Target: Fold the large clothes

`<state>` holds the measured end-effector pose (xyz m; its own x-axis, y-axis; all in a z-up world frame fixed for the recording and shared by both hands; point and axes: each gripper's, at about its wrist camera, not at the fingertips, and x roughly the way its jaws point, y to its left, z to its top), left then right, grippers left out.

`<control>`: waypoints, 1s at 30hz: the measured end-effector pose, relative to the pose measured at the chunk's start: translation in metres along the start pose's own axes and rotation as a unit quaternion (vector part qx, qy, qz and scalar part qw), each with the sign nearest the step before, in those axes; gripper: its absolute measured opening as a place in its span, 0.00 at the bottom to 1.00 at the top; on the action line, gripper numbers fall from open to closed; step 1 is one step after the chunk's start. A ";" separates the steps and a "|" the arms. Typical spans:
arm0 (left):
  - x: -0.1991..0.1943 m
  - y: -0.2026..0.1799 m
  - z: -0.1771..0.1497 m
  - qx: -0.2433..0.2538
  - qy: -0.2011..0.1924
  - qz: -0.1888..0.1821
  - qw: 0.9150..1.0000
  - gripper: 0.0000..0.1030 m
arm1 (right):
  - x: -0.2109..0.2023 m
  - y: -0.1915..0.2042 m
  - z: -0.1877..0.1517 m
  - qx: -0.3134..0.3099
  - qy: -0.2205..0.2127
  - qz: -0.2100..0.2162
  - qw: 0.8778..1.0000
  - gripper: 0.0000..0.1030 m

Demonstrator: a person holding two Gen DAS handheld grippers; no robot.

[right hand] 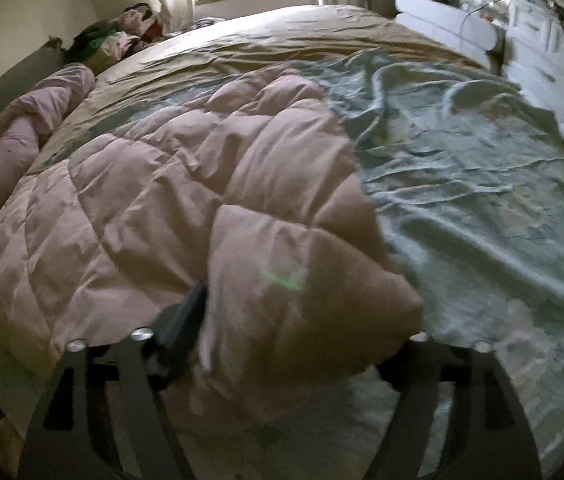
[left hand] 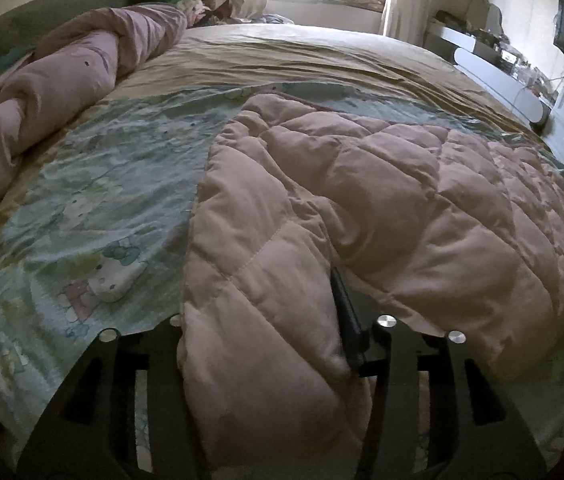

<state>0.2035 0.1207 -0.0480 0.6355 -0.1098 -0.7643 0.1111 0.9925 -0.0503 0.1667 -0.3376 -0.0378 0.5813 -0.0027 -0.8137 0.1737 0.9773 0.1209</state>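
Bed (left hand: 282,52) bears puffy quilted pink coat (left hand: 362,208), spread flat.

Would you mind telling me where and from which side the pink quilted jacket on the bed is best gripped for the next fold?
I would grip the pink quilted jacket at its near edge, one corner per gripper, coming from the near bed side. That padded hem already lies between the jaws of the left gripper and right gripper, and bunches thick there, while the rest lies spread on the printed sheet.
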 end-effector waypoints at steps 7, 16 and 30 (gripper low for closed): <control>-0.017 -0.003 -0.004 -0.004 -0.001 0.003 1.000 0.51 | -0.065 -0.004 -0.004 -0.012 -0.088 -0.012 0.996 0.94; -0.028 0.001 -0.017 -0.042 0.027 -0.031 0.998 0.91 | -0.142 0.031 -0.014 -0.071 -0.167 0.047 0.982 0.96; -0.139 0.000 -0.028 -0.049 -0.090 0.038 0.994 0.91 | -0.219 0.081 -0.053 -0.107 -0.245 0.090 0.959 0.96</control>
<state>0.0937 0.1372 0.0395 0.7662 -0.0329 -0.6418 -0.0117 0.9978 -0.0651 0.0115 -0.2468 0.1202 0.8997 0.1220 -0.4191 -0.1007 0.9923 0.0728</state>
